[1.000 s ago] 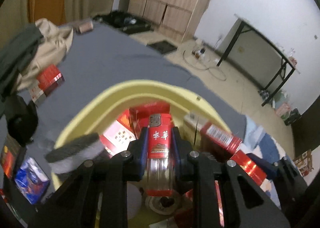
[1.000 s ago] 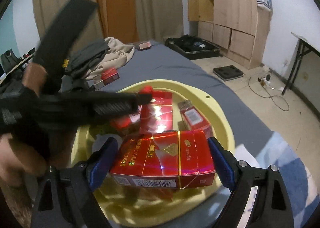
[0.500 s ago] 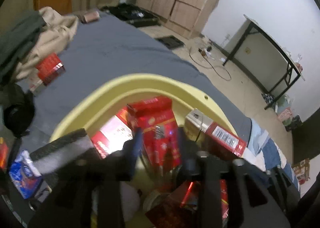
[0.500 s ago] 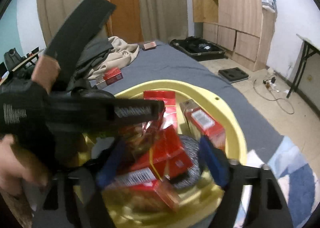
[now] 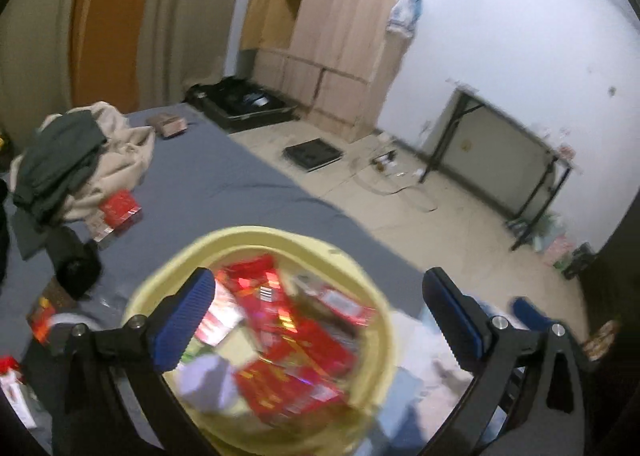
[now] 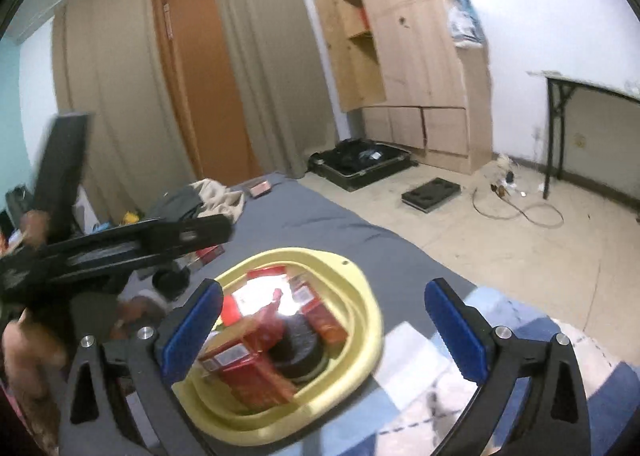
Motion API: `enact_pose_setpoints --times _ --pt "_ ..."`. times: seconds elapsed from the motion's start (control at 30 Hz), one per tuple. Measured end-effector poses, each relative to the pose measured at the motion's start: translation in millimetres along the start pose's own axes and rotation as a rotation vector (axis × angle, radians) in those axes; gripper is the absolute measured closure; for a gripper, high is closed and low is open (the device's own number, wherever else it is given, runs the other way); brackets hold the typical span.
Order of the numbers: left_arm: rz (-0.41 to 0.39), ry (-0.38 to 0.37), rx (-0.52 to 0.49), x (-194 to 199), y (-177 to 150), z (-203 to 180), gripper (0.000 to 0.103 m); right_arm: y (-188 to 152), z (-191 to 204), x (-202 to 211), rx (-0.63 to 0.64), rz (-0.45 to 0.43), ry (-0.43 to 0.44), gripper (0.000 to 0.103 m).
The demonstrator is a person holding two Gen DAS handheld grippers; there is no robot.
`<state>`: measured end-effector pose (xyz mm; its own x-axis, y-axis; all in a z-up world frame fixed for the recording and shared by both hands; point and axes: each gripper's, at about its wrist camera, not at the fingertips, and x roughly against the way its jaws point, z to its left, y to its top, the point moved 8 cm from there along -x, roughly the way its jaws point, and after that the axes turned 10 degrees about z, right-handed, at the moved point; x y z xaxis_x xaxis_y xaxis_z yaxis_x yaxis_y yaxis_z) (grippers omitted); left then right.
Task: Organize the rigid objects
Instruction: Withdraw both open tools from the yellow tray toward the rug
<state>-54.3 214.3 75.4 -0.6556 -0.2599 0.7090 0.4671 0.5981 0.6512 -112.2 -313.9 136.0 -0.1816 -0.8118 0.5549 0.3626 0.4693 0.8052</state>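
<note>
Between and below your jaws sits the yellow basin (image 6: 360,284), already loaded with red boxes (image 6: 248,368). Both the left gripper (image 5: 320,320) and right gripper (image 6: 324,324) are opening, with nothing held. A red box (image 5: 120,211) beyond the left jaws waits on the bed (image 5: 208,175).

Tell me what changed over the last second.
Both tools let go: the left tool dropped its narrow red pack, the right tool its wide red box, into the yellow basin. Both jaws are opening, empty, and pulled back. The basin stayed put.
</note>
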Motion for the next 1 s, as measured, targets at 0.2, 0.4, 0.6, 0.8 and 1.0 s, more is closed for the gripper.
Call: enact_pose_setpoints --times 0.2,0.4,0.6,0.8,1.0 --pt "-0.054 0.050 0.109 15.5 -72.2 46.1 0.000 -12.9 18.1 -22.8 0.111 0.072 -0.052 0.000" --pt "-0.066 0.052 0.132 11.2 -59.2 82.6 0.000 -35.3 30.7 -70.6 0.181 0.229 -0.133 0.000" --pt "-0.002 0.073 0.077 -5.6 -57.9 96.7 0.000 -75.2 42.2 -44.1 0.124 0.291 -0.264 0.000" --pt "-0.055 0.105 0.100 3.8 -55.5 97.9 0.000 -134.4 53.4 -25.3 -0.030 0.219 -0.241 0.000" --pt "-0.103 0.111 0.065 12.2 -44.4 79.7 0.000 -123.7 42.6 -48.0 0.021 0.265 -0.287 0.000"
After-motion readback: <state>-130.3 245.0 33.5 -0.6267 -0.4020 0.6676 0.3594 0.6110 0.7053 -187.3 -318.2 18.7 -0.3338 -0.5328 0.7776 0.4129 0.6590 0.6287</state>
